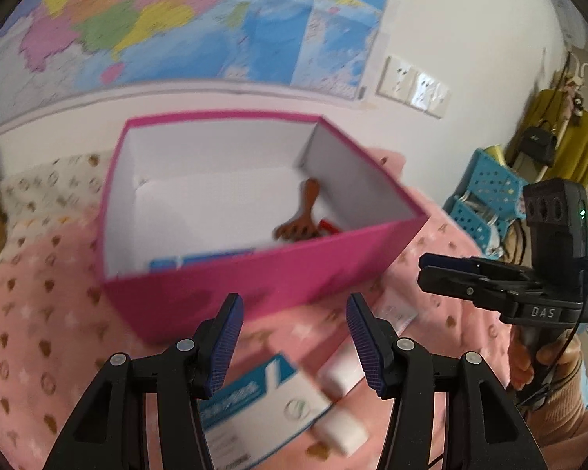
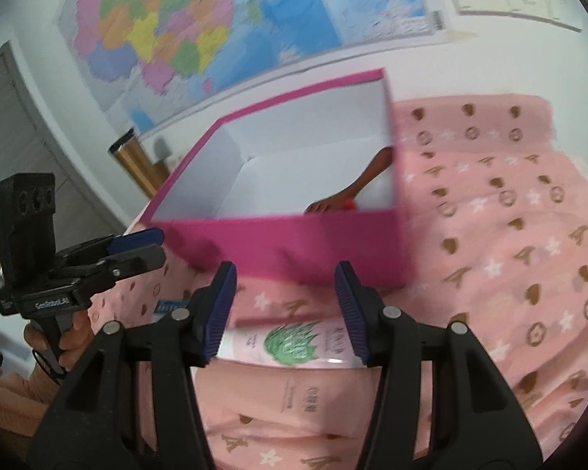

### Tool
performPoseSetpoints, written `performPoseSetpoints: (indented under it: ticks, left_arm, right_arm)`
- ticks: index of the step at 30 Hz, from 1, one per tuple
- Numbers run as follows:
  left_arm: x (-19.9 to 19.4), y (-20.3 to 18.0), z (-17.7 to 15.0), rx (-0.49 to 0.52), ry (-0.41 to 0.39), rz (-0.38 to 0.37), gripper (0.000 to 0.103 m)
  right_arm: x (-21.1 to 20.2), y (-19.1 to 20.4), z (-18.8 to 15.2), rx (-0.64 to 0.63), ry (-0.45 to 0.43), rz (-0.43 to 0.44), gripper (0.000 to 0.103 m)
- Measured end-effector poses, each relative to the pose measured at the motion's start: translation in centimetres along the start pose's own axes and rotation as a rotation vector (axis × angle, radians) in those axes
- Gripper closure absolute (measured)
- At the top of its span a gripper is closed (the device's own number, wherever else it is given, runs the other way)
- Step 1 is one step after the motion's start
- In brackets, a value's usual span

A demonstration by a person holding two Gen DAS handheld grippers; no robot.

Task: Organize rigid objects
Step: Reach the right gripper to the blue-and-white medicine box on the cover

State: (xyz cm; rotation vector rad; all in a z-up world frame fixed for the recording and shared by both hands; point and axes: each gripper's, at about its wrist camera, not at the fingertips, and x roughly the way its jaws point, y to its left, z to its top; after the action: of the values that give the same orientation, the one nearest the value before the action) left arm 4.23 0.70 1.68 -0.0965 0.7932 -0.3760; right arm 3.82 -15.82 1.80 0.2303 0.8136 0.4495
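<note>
The pink box (image 1: 254, 282) stands open on the bed, on a pink blanket (image 1: 39, 313) w/ hearts and stars. Inside it, near the right wall, lies a brown wooden comb-like tool (image 1: 300, 223) w/ a small red thing (image 1: 329, 226) beside it, and a blue flat item (image 1: 200, 260) rests against the near wall.

The left tongs (image 1: 294, 346) are spread wide and hold nothing. Just below and between them lies a white-blue carton (image 1: 254, 403), flat on the blanket; its long axis runs diagonal, from lower left up toward the right. Two small white blocks (image 1: 343, 429) lie touching or almost touching its right edge. Motion blur makes the print on it unreadable.

The right tongs (image 2: 286, 313) are also spread and empty. Directly under them lies a pink-white packet w/ a green picture (image 2: 294, 342), its long axis approx. across the gap of the tongs, i.e. left to right. In the left wrist view the right tongs appear from the side, off to the right of the box, and there it cannot be told how far they stand apart.

Judgement: each hand has its own thing close in front, and the box is just behind both. The carton is nearer to the left hand, the packet to the right. For the carton, the left tongs prob. need a turn of the wrist so they close across the short side, not along the diagonal. For the packet, the right tongs seem to face its long side, so the grip may be too wide w/o turning.
</note>
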Motion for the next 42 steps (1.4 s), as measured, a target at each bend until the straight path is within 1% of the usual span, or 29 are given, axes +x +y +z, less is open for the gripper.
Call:
performPoseSetpoints:
  ticks: [7, 10, 15, 19, 25, 29, 34, 42]
  left_arm:
    - [-0.5, 1.5, -3.3, -0.039, 0.041, 0.068, 0.048]
    - [-0.8, 2.0, -4.4, -0.052, 0.051, 0.085, 0.048]
    - [-1.0, 3.1, -5.9, -0.094, 0.072, 0.089, 0.048]
    - [-1.3, 3.6, -6.9, -0.120, 0.087, 0.098, 0.048]
    - [-1.4, 4.0, -7.8, -0.144, 0.109, 0.095, 0.048]
    - [-1.1, 4.1, -8.3, -0.154, 0.135, 0.082, 0.048]
    - [-0.9, 4.0, -8.8, -0.155, 0.150, 0.076, 0.047]
    - [-0.2, 4.2, -9.2, -0.160, 0.175, 0.058, 0.047]
  right_arm:
    - [4.2, 2.8, -1.5, -0.071, 0.111, 0.060, 0.049]
    - [5.6, 3.7, -1.8, -0.093, 0.142, 0.074, 0.049]
    - [7.8, 5.2, -1.7, -0.128, 0.177, 0.097, 0.049]
    - [9.1, 5.8, -2.0, -0.151, 0.210, 0.098, 0.049]
    - [10.2, 5.8, -2.4, -0.158, 0.244, 0.094, 0.049]
    - [10.9, 6.1, -2.0, -0.158, 0.261, 0.114, 0.049]
    - [12.1, 6.7, -2.0, -0.187, 0.297, 0.108, 0.049]
    - [12.0, 6.7, -2.2, -0.207, 0.318, 0.104, 0.049]
